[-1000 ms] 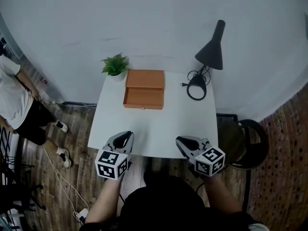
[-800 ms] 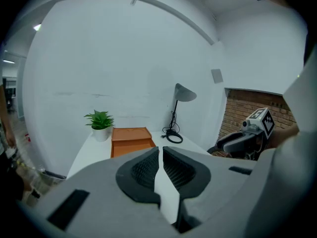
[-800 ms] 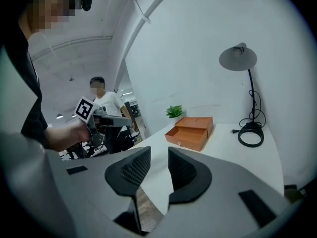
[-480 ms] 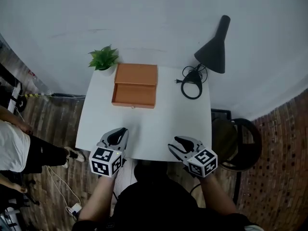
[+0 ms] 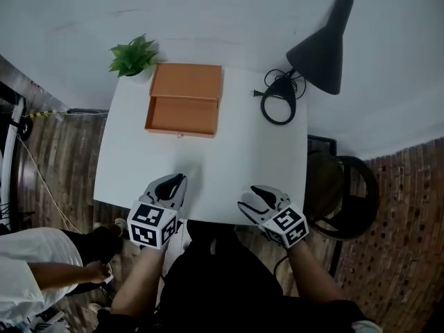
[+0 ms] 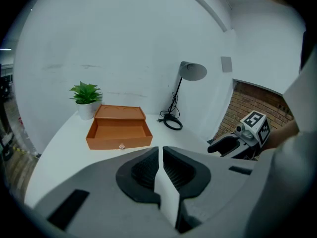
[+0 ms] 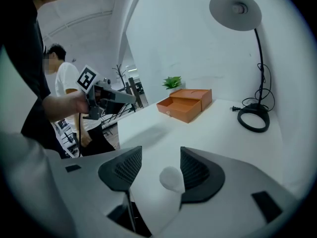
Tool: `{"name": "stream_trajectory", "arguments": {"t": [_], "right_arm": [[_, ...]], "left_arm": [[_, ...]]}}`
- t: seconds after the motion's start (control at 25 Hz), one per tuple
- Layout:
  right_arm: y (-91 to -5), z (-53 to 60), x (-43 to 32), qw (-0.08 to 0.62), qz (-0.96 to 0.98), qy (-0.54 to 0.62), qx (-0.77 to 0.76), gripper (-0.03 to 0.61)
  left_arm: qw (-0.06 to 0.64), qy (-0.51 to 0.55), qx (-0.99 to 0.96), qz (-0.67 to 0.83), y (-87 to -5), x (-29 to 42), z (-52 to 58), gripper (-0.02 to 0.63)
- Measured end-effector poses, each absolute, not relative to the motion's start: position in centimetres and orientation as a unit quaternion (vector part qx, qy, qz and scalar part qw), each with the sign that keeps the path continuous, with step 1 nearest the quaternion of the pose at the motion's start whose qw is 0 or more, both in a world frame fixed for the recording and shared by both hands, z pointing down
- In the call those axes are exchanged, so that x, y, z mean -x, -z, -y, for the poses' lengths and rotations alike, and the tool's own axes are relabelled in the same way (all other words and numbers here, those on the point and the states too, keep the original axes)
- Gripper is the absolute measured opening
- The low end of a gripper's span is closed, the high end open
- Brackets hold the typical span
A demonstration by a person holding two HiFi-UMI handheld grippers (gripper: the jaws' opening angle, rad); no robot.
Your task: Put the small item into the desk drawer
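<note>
An orange desk box point(image 5: 186, 83) stands at the back of the white table point(image 5: 243, 158), its drawer point(image 5: 182, 116) pulled open and empty. My left gripper point(image 5: 178, 181) hovers at the table's front edge, jaws shut with nothing between them point(image 6: 160, 155). My right gripper point(image 5: 250, 198) is at the front edge too, and its jaws point(image 7: 158, 156) are opening. A small white rounded item point(image 7: 171, 178) lies between them, close to the right pad, and the pads do not press on it. The drawer point(image 6: 120, 132) is far ahead of both grippers.
A potted plant point(image 5: 132, 55) sits left of the box. A black desk lamp point(image 5: 321, 44) with a coiled cord point(image 5: 279, 106) stands at the back right. A dark stool point(image 5: 350, 196) is right of the table. A person point(image 5: 41, 276) stands at lower left.
My right gripper's jaws have spread apart. The view has shifted, so the table sits lower and more to the left. The person on the left now shows at the lower left.
</note>
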State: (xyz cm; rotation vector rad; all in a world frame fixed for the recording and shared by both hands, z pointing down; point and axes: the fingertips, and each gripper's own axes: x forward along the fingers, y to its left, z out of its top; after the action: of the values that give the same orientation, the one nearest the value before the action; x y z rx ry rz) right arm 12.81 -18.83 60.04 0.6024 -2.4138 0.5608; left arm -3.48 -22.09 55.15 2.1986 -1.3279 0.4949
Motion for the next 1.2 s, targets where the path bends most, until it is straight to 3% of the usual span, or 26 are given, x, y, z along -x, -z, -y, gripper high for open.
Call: {"name": "stream_trajectory", "arguments": {"t": [0.52, 1.2], "right_arm": [[-65.6, 18.5, -12.1, 0.337, 0.907, -0.208, -0.144, 0.249], [-68.1, 18.1, -13.7, 0.382, 0.891, -0.187, -0.159, 0.227]], "left_arm": [[0.278, -0.215, -0.789, 0.504, -57.1, 2.5, 20.9, 0.035], [0.279, -0.214, -0.788, 0.506, -56.5, 1.6, 21.1, 0.035]]}}
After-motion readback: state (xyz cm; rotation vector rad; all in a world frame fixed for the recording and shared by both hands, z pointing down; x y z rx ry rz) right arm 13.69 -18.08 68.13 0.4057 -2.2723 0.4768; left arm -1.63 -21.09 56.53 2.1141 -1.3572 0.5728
